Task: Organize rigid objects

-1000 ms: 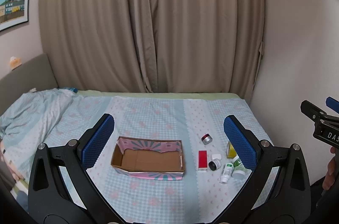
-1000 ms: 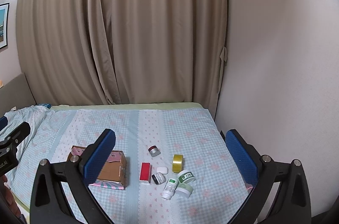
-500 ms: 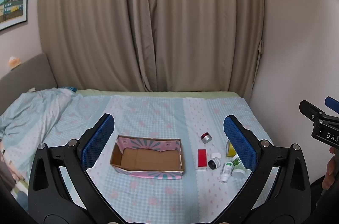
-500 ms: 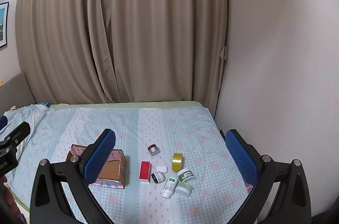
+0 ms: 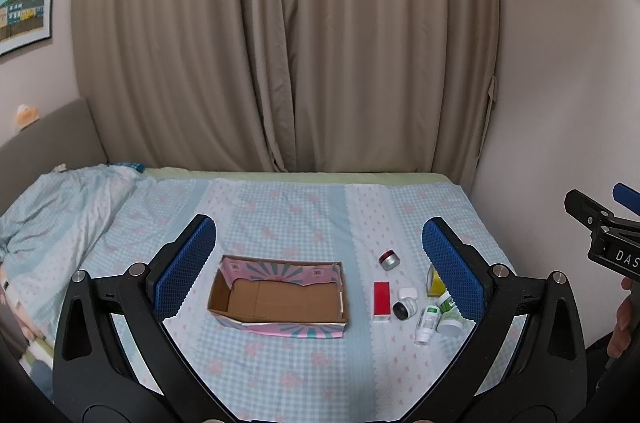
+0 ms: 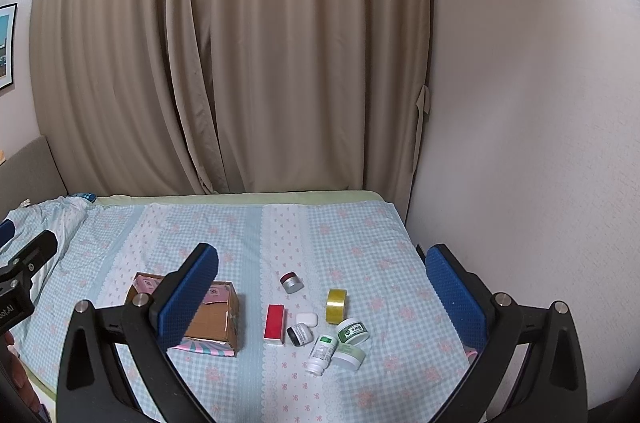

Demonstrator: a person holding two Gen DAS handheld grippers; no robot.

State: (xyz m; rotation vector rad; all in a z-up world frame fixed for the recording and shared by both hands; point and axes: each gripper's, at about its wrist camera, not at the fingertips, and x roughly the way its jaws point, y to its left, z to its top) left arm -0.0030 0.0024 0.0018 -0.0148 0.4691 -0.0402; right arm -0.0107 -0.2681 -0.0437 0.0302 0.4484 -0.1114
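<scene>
Task not begun: the cardboard box [image 5: 280,297] on the bed [image 6: 360,243] holds nothing, the small containers [image 6: 320,327] (jars, bottle, tape roll, red box) lie clustered just beside it, and both left tongs [image 5: 318,265] and right tongs [image 6: 320,289] hover spread wide, gripping nothing.

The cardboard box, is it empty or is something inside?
Empty: the cardboard box shows only its bare brown floor.

Red box [image 6: 275,323], yellow tape [image 6: 337,305], seemingly blue-checked sheet [image 6: 360,251].
</scene>
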